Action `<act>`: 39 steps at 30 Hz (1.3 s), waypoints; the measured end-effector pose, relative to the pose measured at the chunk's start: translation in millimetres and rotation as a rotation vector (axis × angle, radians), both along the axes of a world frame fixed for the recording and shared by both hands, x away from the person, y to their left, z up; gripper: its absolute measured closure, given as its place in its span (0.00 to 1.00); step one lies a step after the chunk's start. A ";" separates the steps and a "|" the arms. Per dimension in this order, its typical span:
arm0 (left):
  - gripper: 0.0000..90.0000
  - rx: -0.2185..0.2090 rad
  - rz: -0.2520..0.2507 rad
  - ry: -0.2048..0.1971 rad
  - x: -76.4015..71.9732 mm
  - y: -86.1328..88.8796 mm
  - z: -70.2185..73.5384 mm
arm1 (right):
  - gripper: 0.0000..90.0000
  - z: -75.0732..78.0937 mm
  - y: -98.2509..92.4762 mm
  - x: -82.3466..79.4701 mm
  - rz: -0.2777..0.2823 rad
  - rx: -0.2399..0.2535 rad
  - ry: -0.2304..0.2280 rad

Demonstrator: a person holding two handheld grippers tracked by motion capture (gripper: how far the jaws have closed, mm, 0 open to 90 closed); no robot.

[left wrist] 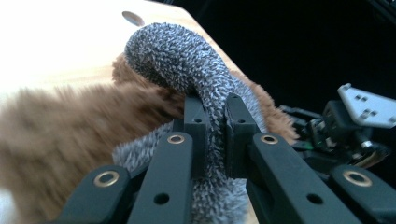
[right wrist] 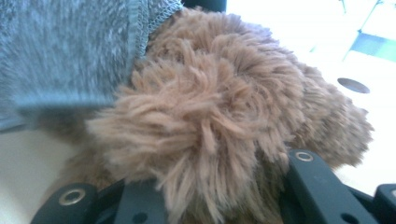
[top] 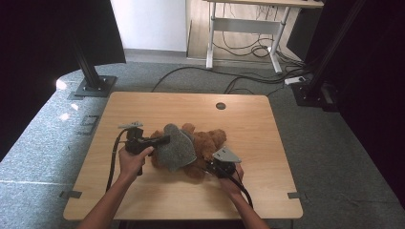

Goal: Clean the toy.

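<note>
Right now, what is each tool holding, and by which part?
Left tool: grey garment, pinched at a fold. Right tool: brown teddy bear, around a furry limb.

Table [top: 143, 105]: you have the stuffed bear [top: 206, 143] lying near its middle. The knitted garment [top: 177, 145] lies on the bear's left part, draped over it. Your left gripper [top: 165, 140] sits left of the bear, with a fold of the garment between its jaws. Your right gripper [top: 210, 167] sits at the bear's near right side, one furry limb [right wrist: 201, 135] between its jaws. A round hole [top: 220, 106] lies in the tabletop beyond the bear, toward the far edge.
</note>
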State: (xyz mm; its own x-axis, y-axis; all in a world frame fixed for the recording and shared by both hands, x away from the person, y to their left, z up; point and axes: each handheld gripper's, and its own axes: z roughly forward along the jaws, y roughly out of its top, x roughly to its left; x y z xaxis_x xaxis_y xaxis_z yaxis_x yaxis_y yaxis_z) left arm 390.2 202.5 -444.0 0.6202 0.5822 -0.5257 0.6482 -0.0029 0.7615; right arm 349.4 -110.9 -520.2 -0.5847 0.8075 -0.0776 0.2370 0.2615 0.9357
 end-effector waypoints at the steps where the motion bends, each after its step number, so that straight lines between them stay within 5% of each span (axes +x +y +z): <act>1: 0.91 -0.002 -0.006 0.000 2.5 -3.4 1.8 | 0.73 -1.1 -0.7 0.6 0.011 0.004 -0.001; 7: 0.91 -0.046 -0.075 0.001 7.6 -33.1 9.3 | 0.73 -9.5 -3.9 -22.1 0.116 -0.028 -0.023; 15: 0.91 -0.010 -0.168 0.019 12.2 -89.5 9.8 | 0.74 -18.7 -5.4 -45.2 0.172 -0.084 0.001; 20: 0.91 0.123 -0.194 0.085 13.6 -113.0 -7.0 | 0.74 -20.3 -7.0 -48.6 0.187 -0.108 0.005; 23: 0.91 0.117 -0.197 0.116 13.9 -106.6 -12.5 | 0.73 -22.0 -9.9 -49.5 0.199 -0.110 0.021; 29: 0.91 0.138 -0.154 0.088 7.6 -79.2 -8.3 | 0.73 -21.1 -12.1 -48.9 0.206 -0.108 0.032; 32: 0.91 0.081 -0.131 0.095 4.7 -54.2 -9.9 | 0.73 -21.4 -13.2 -48.4 0.204 -0.096 0.036; 39: 0.91 0.025 -0.047 0.073 -5.6 -0.4 -9.1 | 0.72 -21.8 -15.0 -49.3 0.212 -0.090 0.040</act>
